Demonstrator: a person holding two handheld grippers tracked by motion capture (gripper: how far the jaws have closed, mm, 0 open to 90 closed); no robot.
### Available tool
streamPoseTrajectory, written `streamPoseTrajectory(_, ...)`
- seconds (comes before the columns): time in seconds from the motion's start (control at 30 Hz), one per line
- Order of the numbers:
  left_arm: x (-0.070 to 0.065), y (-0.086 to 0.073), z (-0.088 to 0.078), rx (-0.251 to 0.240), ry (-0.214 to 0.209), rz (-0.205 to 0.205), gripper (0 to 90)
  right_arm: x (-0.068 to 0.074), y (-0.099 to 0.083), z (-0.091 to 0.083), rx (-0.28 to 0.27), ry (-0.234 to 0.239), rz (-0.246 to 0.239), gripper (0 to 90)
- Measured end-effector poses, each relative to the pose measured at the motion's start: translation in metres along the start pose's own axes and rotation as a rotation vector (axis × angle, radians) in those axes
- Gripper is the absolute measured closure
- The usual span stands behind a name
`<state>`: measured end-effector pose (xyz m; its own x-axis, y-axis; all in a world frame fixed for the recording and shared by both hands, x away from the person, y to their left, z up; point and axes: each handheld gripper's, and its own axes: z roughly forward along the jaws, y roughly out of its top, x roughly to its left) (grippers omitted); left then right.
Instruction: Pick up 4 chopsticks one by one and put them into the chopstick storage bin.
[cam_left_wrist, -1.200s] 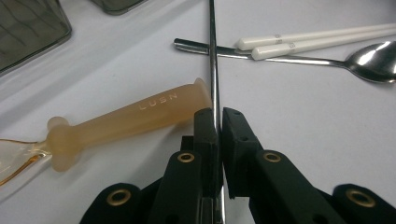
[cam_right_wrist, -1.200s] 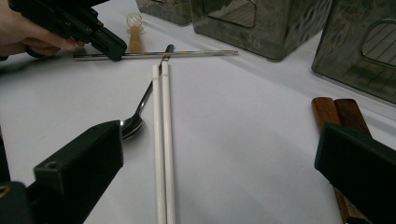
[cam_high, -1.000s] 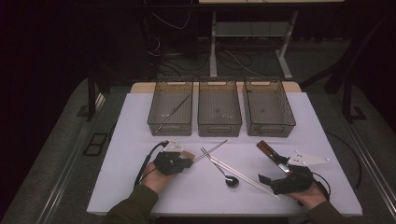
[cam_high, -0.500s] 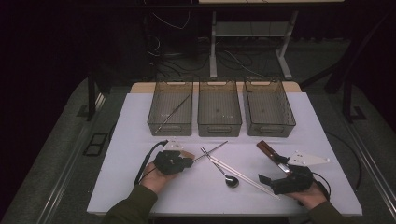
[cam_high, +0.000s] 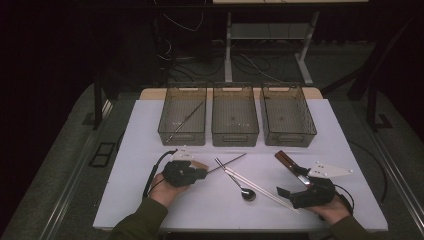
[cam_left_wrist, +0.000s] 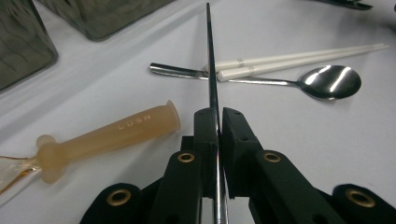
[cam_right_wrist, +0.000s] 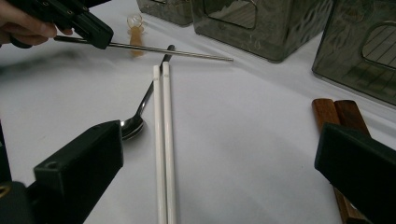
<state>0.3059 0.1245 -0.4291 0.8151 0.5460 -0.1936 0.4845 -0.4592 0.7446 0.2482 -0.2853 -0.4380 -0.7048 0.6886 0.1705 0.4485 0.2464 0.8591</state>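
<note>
Little has moved: our left claw (cam_left_wrist: 218, 122) stays clenched on the metal chopstick (cam_left_wrist: 211, 65); our right claw (cam_right_wrist: 219, 168) gapes, released.

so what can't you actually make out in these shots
- Metal rod: the left gripper view shows it clamped in the left hand-held gripper; its far tip is cut off by the top edge.
- Clear tool with the amber handle: in that view its glassy end leaves the left edge.
- Wooden-handled pair: in the right gripper view the right hand-held gripper hides its lower end.
- Left bin: in the high view, the thin item inside is too small to identify.
</note>
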Motion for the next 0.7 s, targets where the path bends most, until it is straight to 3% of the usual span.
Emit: streamPoseTrajectory(0.7, -0.001, 0.007, -0.026, -0.077, -0.005, 0.018, 84.6, -0.001, -0.001, 0.004, 0.017, 0.007, -0.006, 1.3)
